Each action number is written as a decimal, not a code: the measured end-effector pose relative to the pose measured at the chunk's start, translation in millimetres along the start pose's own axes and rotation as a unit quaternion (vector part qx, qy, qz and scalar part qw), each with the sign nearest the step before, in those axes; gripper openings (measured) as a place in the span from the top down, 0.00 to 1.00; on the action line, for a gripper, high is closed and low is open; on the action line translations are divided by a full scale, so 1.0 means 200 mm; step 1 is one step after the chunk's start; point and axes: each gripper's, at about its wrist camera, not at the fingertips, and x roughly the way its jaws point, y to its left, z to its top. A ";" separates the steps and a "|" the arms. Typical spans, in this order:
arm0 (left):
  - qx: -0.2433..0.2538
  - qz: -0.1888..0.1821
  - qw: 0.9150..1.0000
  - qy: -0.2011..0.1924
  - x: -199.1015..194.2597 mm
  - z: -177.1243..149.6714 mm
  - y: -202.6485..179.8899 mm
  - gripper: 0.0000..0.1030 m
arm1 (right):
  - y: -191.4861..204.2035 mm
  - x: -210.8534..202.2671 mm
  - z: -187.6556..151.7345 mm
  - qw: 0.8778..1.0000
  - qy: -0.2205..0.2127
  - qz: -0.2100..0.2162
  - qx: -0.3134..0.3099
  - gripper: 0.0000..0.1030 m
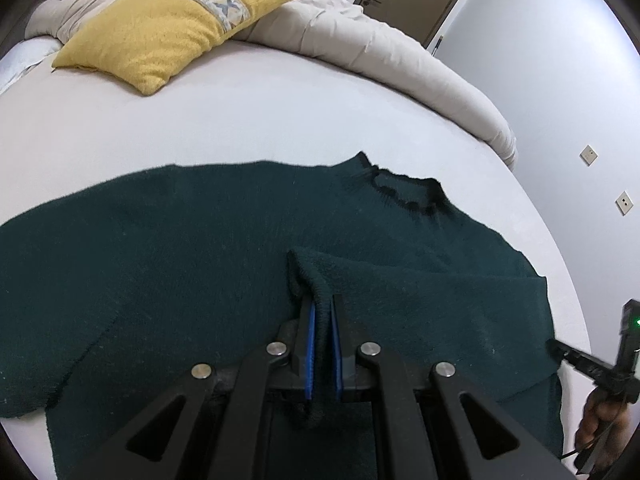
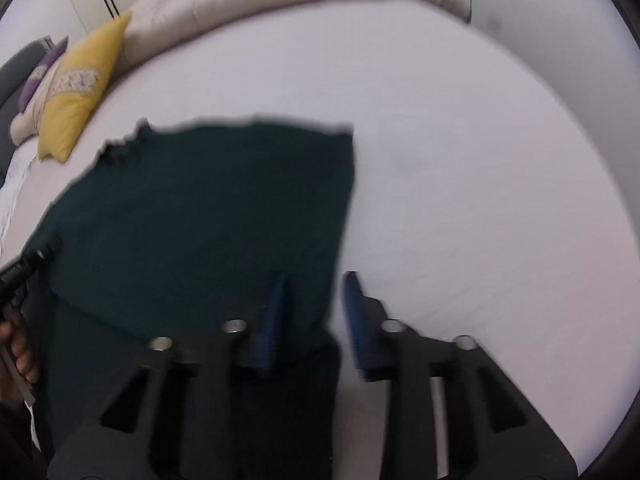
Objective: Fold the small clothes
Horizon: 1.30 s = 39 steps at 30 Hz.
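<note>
The left gripper (image 1: 322,312) tilts down over the bed (image 1: 248,120), its jaws clenched on a raised fold of the dark green sweater (image 1: 168,248) lying flat on the sheet. The right gripper (image 2: 316,292), blurred, points steeply down at the sweater's edge, jaws apart with cloth between them, not pinched. No writing is readable.

Bedroom (bed (image 1: 280,92), pillow (image 1: 176,20), duvet (image 1: 400,52))

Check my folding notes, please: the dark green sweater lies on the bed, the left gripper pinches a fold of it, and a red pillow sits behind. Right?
Nearly. The pillow is yellow, as the left wrist view shows. The sweater, bed and left gripper are as stated.
</note>
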 end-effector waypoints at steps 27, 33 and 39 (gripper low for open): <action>-0.010 -0.003 1.000 -0.004 0.05 -0.05 0.06 0.87 | -0.05 -0.10 0.19 0.995 -0.076 0.012 0.067 0.61; -0.003 0.004 1.000 -0.007 0.05 -0.03 0.05 0.88 | 0.06 0.03 0.25 0.996 -0.080 -0.040 0.026 0.61; -0.005 -0.004 1.000 -0.010 0.06 -0.03 0.07 0.87 | 0.04 0.16 0.26 0.996 -0.077 -0.051 0.017 0.60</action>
